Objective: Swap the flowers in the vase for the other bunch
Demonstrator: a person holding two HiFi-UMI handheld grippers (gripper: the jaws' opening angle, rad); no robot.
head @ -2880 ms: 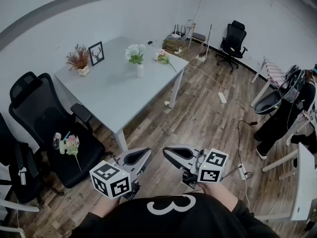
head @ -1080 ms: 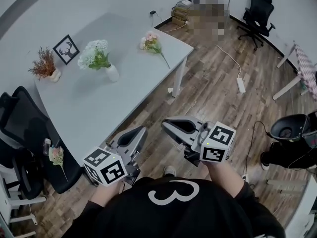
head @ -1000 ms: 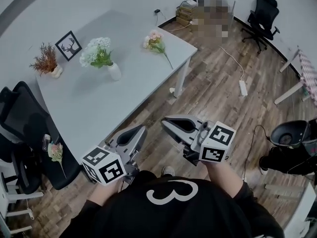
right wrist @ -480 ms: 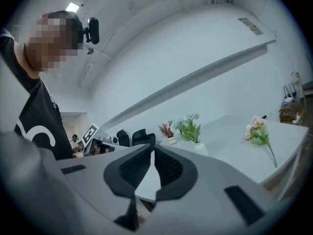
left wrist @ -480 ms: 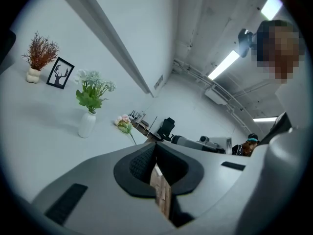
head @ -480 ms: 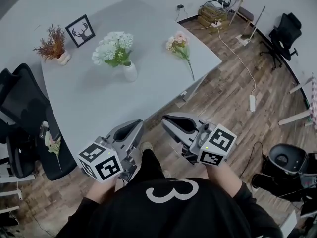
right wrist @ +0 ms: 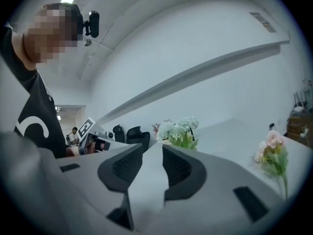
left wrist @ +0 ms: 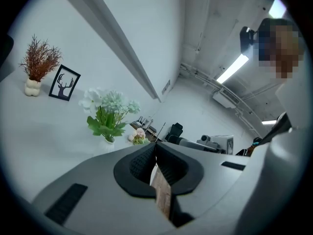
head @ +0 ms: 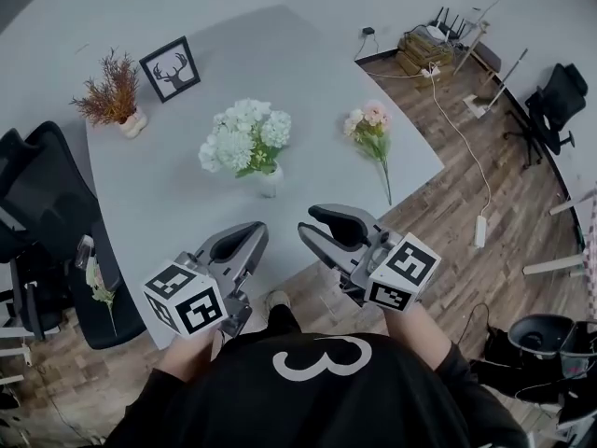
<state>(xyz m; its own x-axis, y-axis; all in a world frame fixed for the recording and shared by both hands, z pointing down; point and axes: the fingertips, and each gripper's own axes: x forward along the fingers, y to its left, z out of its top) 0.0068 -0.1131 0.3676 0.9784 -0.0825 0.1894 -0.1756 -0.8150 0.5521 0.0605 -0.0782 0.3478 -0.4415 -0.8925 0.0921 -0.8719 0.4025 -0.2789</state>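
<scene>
The table [head: 187, 215], the largest thing in play, was spread out ahead of both claws, with its near edge passing beneath them. The left claw [head: 254, 233] was held clenched, its pads met and nothing caught between them. The right claw [head: 312, 220] was found with its jaws opening, a plain gap showing between the pads and nothing in it. Straight ahead of the two claws, and touched by neither, the white bunch [head: 244, 138] was stood upright in the small white vase [head: 270, 183]. Ahead and to the right of the right claw, the pink bunch [head: 371, 127] was laid flat on the table, well apart from the vase. The swap was judged not yet begun, and the step in hand was taken to be the approach to the vase. For the next move, it was judged that the white stems would need to be gripped just above the vase's mouth and drawn straight up, with the vase perhaps steadied by the other claw so that it would not be tipped. No brand or label could be read. Only a white "3" was made out on the person's black shirt [head: 317, 373], behind the claws.
</scene>
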